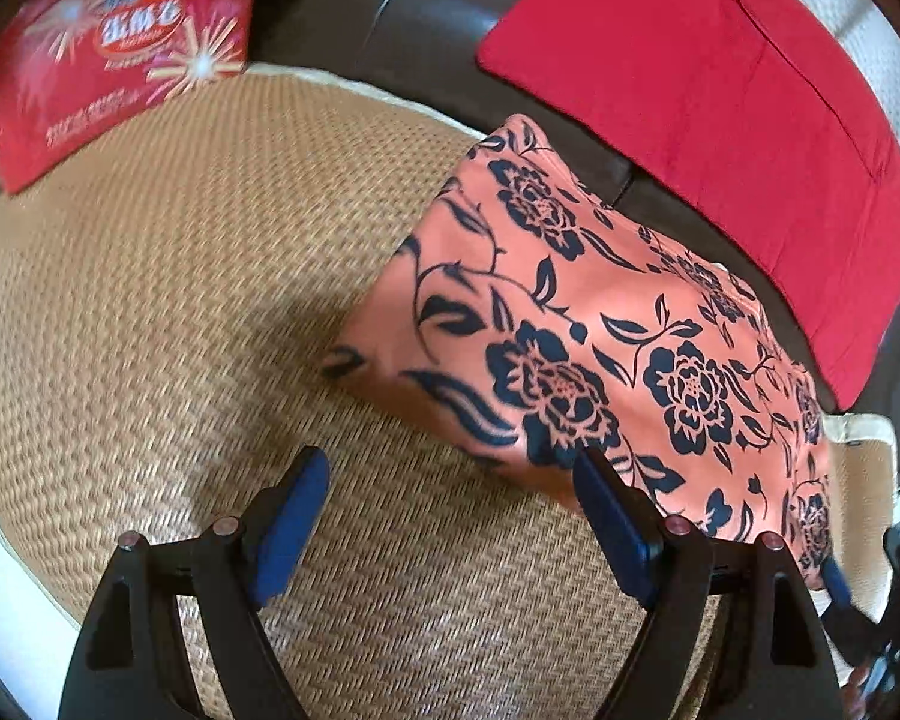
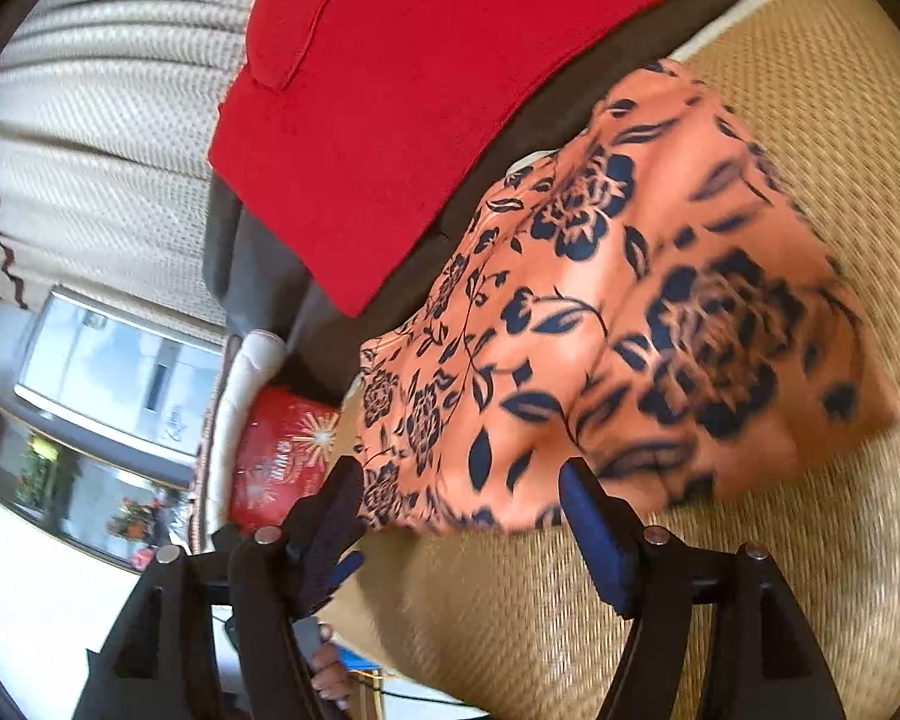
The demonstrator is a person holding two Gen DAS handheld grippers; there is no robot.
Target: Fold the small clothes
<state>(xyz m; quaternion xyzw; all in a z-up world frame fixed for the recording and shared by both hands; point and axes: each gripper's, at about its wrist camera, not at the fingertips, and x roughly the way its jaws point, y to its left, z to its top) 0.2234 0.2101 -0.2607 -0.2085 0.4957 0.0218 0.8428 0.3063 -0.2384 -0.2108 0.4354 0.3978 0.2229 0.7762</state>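
Observation:
An orange cloth with dark blue flowers (image 1: 576, 324) lies folded on a woven straw mat (image 1: 168, 312); it also shows in the right wrist view (image 2: 618, 312). My left gripper (image 1: 450, 480) is open and empty, its right finger (image 1: 606, 510) at the cloth's near edge. My right gripper (image 2: 462, 492) is open and empty, just short of the cloth's near edge, which lies between its blue fingers (image 2: 588, 516). The cloth's far side lies on the dark sofa seat.
A red cushion (image 1: 708, 102) leans on the brown sofa behind the cloth. A red printed bag (image 1: 114, 48) lies at the mat's far left. In the right wrist view a striped white fabric (image 2: 108, 96) and a window (image 2: 114, 360) are at left.

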